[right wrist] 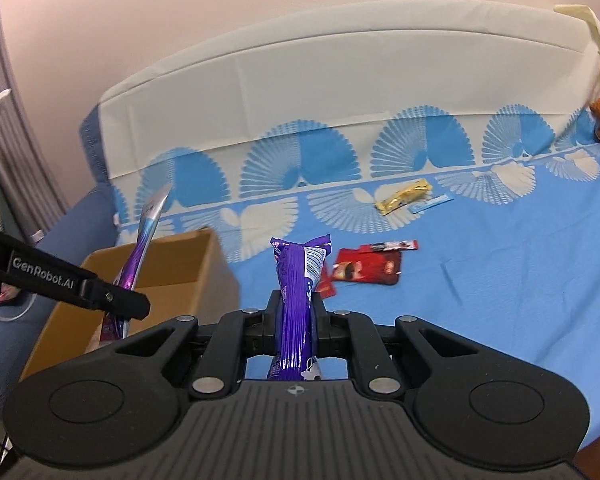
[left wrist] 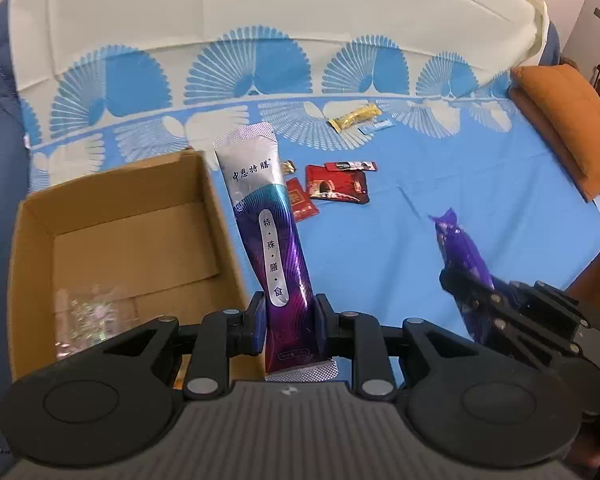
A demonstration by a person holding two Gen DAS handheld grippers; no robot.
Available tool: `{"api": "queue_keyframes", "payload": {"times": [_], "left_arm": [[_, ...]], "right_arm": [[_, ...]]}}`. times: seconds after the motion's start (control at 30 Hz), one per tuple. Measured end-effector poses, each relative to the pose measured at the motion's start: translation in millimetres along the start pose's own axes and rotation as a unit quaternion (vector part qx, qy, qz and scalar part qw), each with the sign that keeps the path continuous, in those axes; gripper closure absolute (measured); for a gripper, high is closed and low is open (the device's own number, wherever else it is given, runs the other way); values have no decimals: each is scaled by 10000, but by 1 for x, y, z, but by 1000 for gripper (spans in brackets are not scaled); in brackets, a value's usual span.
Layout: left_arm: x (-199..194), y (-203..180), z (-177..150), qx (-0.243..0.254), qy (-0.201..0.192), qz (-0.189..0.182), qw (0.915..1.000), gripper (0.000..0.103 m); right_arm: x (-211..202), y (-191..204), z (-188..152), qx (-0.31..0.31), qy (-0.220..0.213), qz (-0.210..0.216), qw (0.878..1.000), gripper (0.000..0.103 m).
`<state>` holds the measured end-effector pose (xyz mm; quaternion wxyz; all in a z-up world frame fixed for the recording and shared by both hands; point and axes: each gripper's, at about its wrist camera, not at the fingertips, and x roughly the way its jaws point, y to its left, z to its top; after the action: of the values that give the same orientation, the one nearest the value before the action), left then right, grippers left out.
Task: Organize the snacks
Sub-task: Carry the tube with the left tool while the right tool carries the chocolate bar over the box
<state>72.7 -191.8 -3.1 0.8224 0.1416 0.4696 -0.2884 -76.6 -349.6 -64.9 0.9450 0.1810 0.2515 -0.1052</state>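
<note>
Mid-task, by the look of it. Far left, the cardboard box sits open on the blue patterned cloth with one clear crinkly packet already lying in its near corner — so at least one snack seems sorted, the rest of the box floor is bare.

Just right of the box, the left gripper has its jaws narrowed onto the silver-purple stick pouch, pinched near its lower end and standing up above the cloth, beside the box wall, not yet inside.

Middle of the cloth, still loose: a small gold wrapper, a small red sachet, a larger red packet with a thin red-and-white stick touching its top edge. Further back — a yellow bar and a pale blue strip just beside it.

Right: the right gripper is clamped tight on the purple snack bag, lifted clear of the cloth.

So two items in hand, roughly six left to collect.

Hard to make out: contents of the clear packet are blurred; the box's near wall is hidden behind the left gripper body; print on the red packets unreadable. Orange cushion cut off at right edge.
</note>
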Motion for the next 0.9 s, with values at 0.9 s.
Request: {"api": "queue_keyframes", "payload": {"times": [0.9], "left_arm": [[-82, 102, -125, -511, -280, 628, 9963, 76]], "right_arm": [[-35, 152, -36, -881, 596, 952, 9898, 89]]}}
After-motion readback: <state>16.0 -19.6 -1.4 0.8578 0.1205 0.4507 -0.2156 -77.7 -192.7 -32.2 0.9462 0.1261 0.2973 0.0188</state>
